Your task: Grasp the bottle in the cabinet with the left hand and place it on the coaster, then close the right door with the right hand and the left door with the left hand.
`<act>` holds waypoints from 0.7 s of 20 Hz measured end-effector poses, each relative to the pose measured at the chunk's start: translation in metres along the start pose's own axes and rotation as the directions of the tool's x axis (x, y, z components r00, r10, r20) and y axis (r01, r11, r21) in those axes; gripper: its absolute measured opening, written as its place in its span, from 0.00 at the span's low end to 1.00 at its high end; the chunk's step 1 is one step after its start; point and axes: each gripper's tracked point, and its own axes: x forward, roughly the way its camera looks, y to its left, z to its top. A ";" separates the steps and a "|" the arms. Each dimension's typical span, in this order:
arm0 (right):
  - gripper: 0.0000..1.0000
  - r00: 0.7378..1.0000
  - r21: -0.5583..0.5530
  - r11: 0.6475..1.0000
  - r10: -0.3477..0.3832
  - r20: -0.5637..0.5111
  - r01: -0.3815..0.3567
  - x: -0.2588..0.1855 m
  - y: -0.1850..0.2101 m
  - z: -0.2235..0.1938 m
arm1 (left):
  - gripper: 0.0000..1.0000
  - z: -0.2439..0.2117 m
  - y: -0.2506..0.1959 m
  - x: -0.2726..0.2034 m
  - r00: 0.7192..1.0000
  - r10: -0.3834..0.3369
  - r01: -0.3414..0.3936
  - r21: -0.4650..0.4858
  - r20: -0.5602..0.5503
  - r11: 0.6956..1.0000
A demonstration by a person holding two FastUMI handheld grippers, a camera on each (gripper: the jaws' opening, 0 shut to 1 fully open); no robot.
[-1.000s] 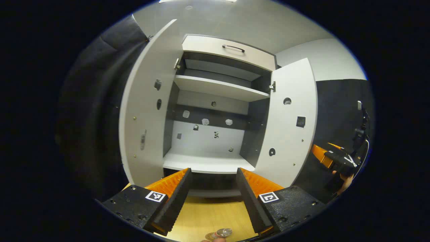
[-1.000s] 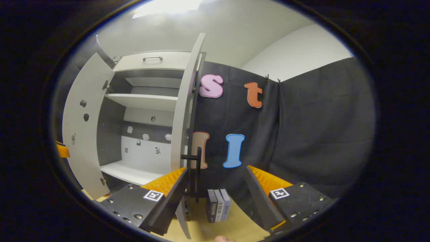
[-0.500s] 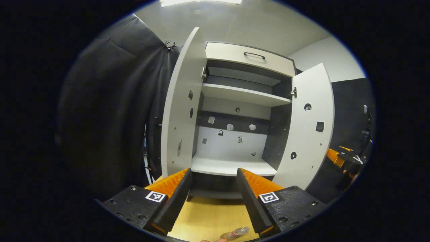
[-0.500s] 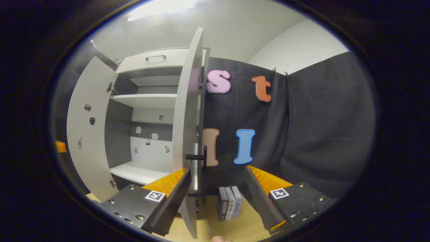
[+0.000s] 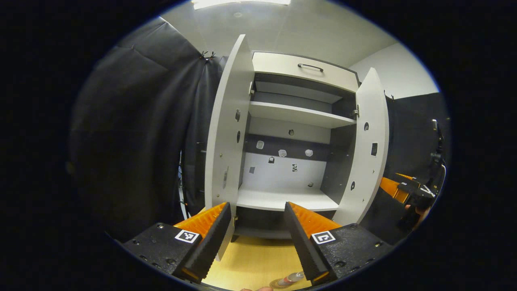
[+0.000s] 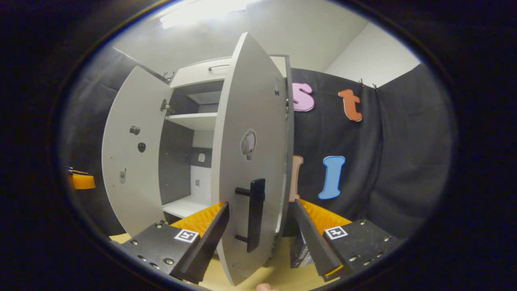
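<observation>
Two cabinet doors (image 5: 228,133) (image 6: 248,161) ajar; one bottle (image 5: 291,278) on one coaster (image 5: 278,283).

Both grippers look the same tbh: left gripper (image 5: 257,238) and right gripper (image 6: 261,238) have chunky textured bodies, silver screws, square tag stickers, toothed fingers.

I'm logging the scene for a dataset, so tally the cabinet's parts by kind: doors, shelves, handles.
Doors: 2, left door, right door
Shelves: 2, upper shelf, lower shelf
Handles: 2, drawer handle, door handle
Total: 6
</observation>
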 end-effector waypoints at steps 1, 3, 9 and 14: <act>0.93 1.000 -0.002 1.000 0.019 0.002 -0.019 0.005 0.008 0.002 | 0.86 0.000 0.004 -0.002 1.000 0.015 -0.015 0.001 0.001 1.000; 0.93 0.998 -0.008 0.998 0.062 0.000 -0.062 0.018 0.025 0.002 | 0.86 -0.001 0.015 -0.006 0.999 0.044 -0.044 -0.003 0.002 0.999; 0.98 0.993 -0.020 0.993 0.119 -0.014 -0.119 0.049 0.062 -0.004 | 0.86 -0.006 0.041 -0.023 0.991 0.135 -0.135 -0.016 -0.002 0.991; 0.93 0.989 -0.006 0.990 0.143 -0.042 -0.144 0.072 0.083 -0.011 | 0.86 -0.011 0.059 -0.032 0.982 0.190 -0.190 -0.018 -0.017 0.982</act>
